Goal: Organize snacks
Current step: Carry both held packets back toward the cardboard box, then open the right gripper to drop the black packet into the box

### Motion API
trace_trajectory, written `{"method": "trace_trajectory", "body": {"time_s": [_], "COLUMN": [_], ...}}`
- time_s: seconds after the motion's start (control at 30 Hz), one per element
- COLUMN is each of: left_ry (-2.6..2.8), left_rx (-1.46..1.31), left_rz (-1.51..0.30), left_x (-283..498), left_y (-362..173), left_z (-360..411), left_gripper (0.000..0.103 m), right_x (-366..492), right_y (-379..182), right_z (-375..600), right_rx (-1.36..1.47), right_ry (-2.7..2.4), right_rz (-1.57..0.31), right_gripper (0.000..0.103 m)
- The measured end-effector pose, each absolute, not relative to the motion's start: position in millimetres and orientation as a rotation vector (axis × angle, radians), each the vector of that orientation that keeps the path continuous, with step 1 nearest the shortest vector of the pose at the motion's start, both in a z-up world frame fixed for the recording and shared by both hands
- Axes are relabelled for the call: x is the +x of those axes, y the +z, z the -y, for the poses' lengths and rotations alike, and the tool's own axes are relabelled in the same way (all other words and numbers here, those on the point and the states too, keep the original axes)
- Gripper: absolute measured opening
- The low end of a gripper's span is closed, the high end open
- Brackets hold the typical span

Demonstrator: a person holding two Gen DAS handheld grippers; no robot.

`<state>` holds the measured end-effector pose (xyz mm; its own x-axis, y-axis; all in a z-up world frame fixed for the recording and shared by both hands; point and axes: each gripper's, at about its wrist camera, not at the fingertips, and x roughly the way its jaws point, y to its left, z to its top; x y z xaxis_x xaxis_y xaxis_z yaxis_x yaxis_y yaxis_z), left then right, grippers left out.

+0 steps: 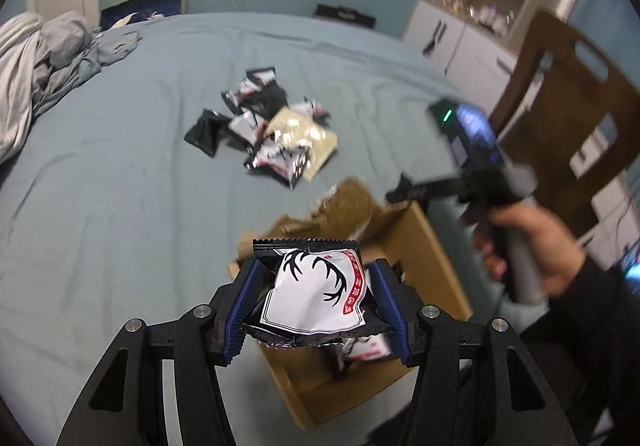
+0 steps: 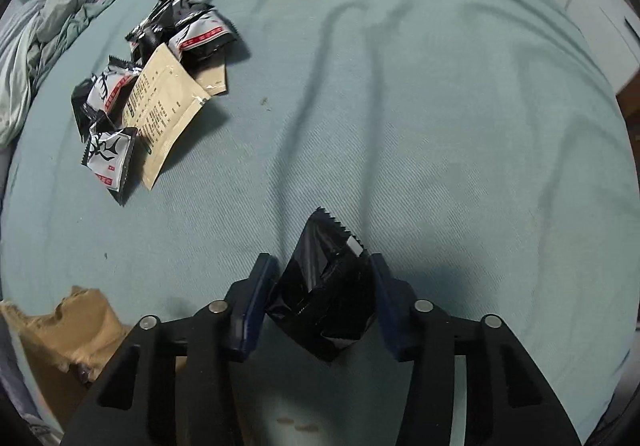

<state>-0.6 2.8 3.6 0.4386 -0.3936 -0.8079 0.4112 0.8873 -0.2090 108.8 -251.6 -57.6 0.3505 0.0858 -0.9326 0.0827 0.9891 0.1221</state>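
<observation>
Teal woven bedsheet (image 2: 440, 126), creased into long soft folds, forms the working surface in both wrist views. Nearest the left camera, the left gripper (image 1: 316, 288) clamps a glossy white-and-black snack packet (image 1: 316, 294), printed with black antlers and a red label strip, between its ribbed blue pads (image 1: 244, 298); the packet hangs directly above an open cardboard box (image 1: 424, 246) with torn, ragged flaps, inside which another packet of the same print partly shows. Nearest the right camera, the right gripper (image 2: 324, 286) is closed on a crumpled black foil packet (image 2: 324, 294) with a serrated top edge, held tilted above the sheet; a corner of the box lies at lower left in that view. From the left wrist, the person's right hand (image 1: 532, 250) appears wrapped around the handle of the right gripper, raised beside the box and blurred. Farther out on the sheet lies a loose pile of snack packets (image 2: 160, 58), black-and-white sachets heaped around a flat beige pouch (image 2: 164, 106) bearing printed text. Beyond, rumpled grey bedding (image 1: 44, 58), white cabinets (image 1: 460, 34) and a brown wooden chair (image 1: 576, 102).
</observation>
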Motion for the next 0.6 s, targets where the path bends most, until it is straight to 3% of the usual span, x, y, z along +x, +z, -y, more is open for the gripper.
{"method": "trace_trajectory", "body": {"time_s": [0.37, 0.43, 0.47, 0.6], "left_ry": [-0.49, -0.481, -0.473, -0.442], "left_rx": [0.103, 0.112, 0.11, 0.088], "left_rz": [-1.002, -1.004, -1.0, -0.966], "left_x": [-8, -8, -7, -6], "left_y": [-8, -7, -6, 2], "left_z": [8, 9, 8, 2], "left_gripper": [0.058, 0.069, 0.081, 0.084], "right_x": [35, 17, 8, -27], "right_y": [25, 35, 37, 43], "right_z": [275, 270, 266, 259], "right_rx": [0.404, 0.393, 0.376, 0.341], "right_ry": [0.147, 0.192, 0.205, 0.248], "right_rz": [-0.983, -0.959, -0.964, -0.957], "right_gripper": [0.038, 0.038, 0.038, 0.038]}}
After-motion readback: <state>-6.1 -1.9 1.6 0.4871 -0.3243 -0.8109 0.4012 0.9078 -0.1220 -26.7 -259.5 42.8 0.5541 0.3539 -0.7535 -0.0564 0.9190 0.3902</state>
